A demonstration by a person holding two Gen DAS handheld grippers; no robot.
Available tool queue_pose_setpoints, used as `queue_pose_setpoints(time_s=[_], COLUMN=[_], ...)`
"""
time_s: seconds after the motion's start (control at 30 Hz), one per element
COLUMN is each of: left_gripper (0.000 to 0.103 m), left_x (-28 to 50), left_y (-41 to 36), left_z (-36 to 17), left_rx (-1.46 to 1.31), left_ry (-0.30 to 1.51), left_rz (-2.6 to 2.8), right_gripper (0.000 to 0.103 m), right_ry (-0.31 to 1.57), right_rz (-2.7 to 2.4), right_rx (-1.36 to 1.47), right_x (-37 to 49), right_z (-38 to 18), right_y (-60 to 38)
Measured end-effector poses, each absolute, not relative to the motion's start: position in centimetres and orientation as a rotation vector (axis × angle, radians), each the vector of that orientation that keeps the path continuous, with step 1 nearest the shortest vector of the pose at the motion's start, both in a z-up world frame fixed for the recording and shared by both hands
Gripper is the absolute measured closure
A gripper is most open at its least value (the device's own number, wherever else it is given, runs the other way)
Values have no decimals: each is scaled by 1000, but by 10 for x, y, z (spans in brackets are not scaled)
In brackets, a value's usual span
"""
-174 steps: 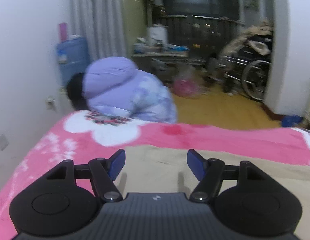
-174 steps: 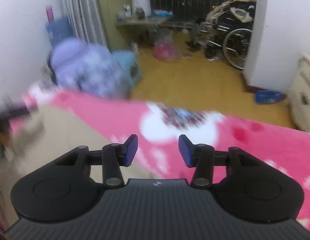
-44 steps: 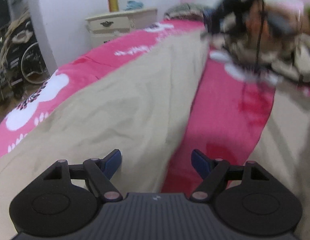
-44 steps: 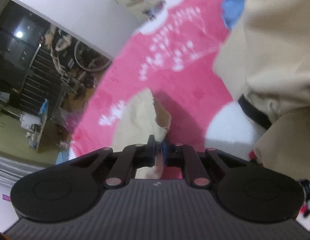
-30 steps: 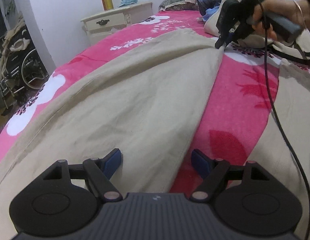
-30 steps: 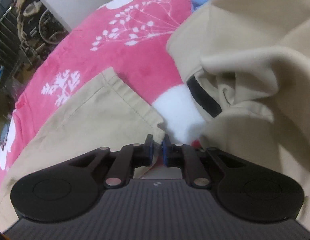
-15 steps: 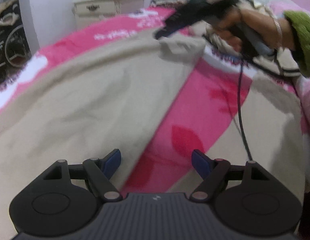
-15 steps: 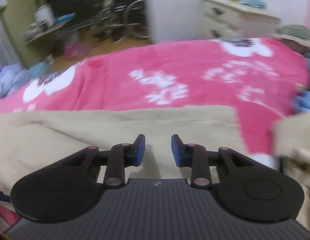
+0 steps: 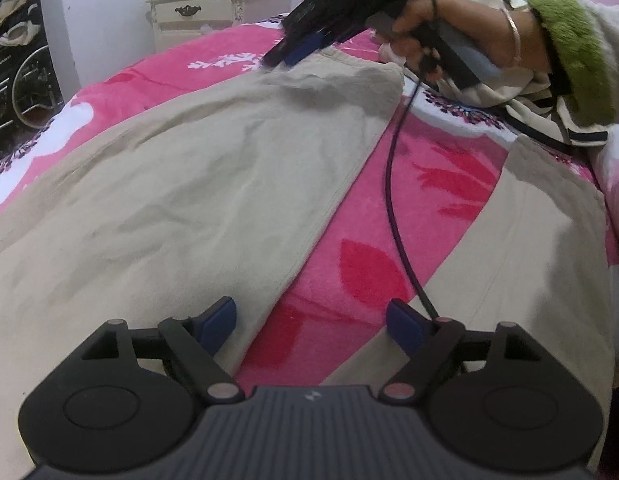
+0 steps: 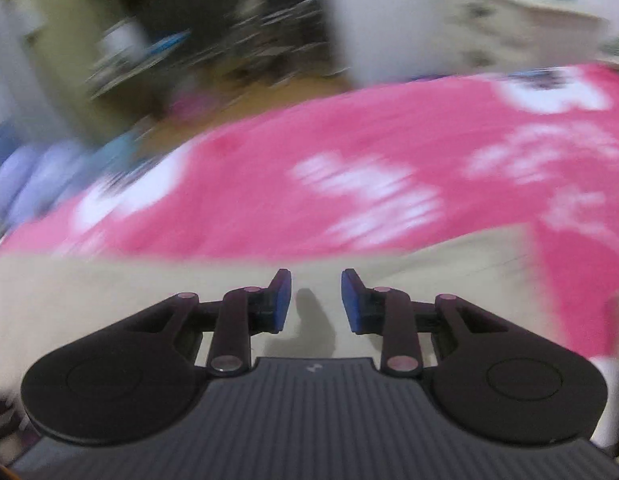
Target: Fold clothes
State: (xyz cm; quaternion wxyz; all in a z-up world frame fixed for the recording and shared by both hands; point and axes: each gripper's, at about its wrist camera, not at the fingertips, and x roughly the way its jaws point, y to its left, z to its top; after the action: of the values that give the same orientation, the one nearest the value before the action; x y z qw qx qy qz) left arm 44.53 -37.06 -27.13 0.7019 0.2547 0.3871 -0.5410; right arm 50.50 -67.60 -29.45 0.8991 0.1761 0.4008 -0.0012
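Observation:
Beige trousers (image 9: pixel 181 184) lie spread on a pink flowered blanket (image 9: pixel 429 184). One leg runs away to the left, the other leg (image 9: pixel 529 240) lies at the right. My left gripper (image 9: pixel 311 320) is open and empty, low over the crotch where the two legs part. My right gripper (image 9: pixel 297 50) shows in the left wrist view, held in a hand just above the far hem of the left leg. In its own blurred view the right gripper (image 10: pixel 315 300) is open and empty over beige cloth (image 10: pixel 109 292).
A cream nightstand (image 9: pixel 217 12) stands beyond the bed against a white wall. A wheelchair (image 9: pixel 21 76) is on the floor at the far left. A striped garment (image 9: pixel 549 116) lies on the bed at the right. A black cable (image 9: pixel 393 200) hangs across the blanket.
My right gripper let go of the trouser leg's hem, opened, lifted off it and is swinging. The left gripper stayed open over the crotch.

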Motion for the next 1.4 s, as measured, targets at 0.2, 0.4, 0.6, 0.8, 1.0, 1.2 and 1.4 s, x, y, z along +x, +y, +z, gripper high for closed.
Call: queue_pose_setpoints(time_s=[0.2,0.4,0.6,0.8,1.0,1.2,1.4], left_gripper=[20,19,15,15,15,17,19], left_x=[444,443,442,442,442,450,464], left_y=[-369,-364,-365,-358,-359,-349,-303], left_z=[-270,-271,-270,-269,-270,-262,-239], left_rx=[555,558,533,518,512,462,348], left_ry=[871,854,864,863,865,890,1007], left_rz=[-1202,-1206,-1207,-1213,-1211,-1188,-1070], right_gripper=[103,96,103,94,101,92,86], right_ry=[806,786,827,710,752,708,672], right_rz=[-105,-55,47,-320,-445,-568,-201], right_rx=[406,502,552,681,631,435,485], right_x=[545,544,552,512,496,468,446], right_z=[-325,-303,-340,-325,-338,-294,-252], right_y=[-701,-689,-690,-785,-805,-782,-702])
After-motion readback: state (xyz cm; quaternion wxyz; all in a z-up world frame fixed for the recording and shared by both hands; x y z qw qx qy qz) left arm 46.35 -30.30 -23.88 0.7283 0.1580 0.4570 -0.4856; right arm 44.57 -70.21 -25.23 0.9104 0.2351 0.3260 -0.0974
